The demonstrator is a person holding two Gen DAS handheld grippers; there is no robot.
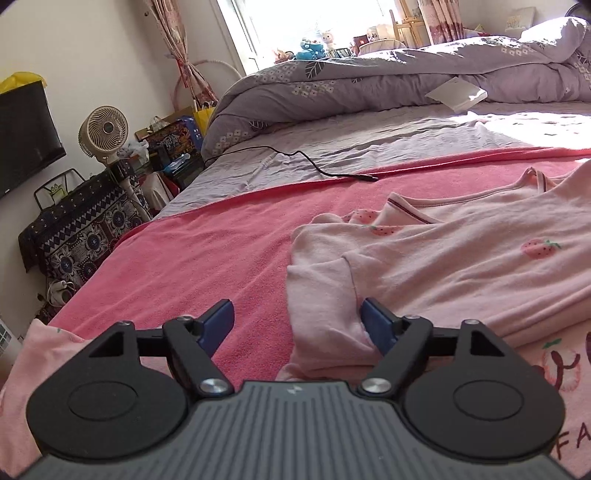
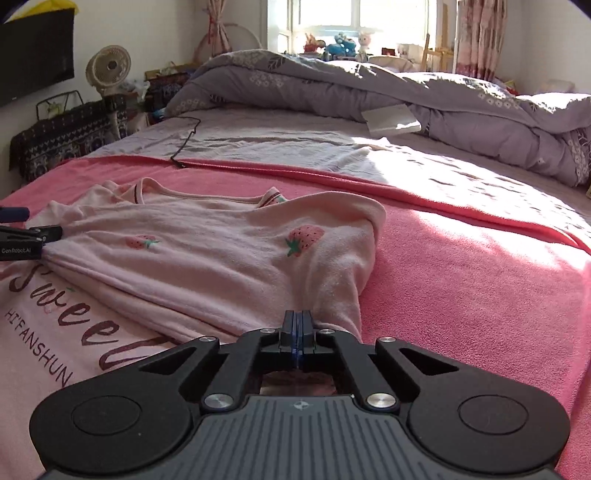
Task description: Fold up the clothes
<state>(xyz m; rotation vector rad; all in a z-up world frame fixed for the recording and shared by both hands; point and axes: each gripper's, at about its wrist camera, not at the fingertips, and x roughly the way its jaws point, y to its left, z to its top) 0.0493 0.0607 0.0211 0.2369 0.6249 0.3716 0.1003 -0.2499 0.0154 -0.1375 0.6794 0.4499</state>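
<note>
Left gripper [image 1: 297,317]: jaws open, astride shirt [image 1: 424,258] edge.
Right gripper [image 2: 297,325]: jaws closed, pinching shirt fabric.
Surface: pink blanket [image 2: 461,266].

Bright sunlit window [image 2: 354,18] far off, patterned curtains [image 2: 478,37] beside. Rumpled grey duvet [image 2: 332,88] across the far bed, pink blanket [image 1: 207,251] near. Fan [image 1: 105,129] and dark screen [image 1: 26,136] left.

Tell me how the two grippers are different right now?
The left gripper is open, with part of the pink strawberry shirt lying loose between its blue fingers. The right gripper is shut, pinching the shirt's edge. The left one is at the shirt's left side, the right one at its right side. Both are black with blue fingers.
</note>
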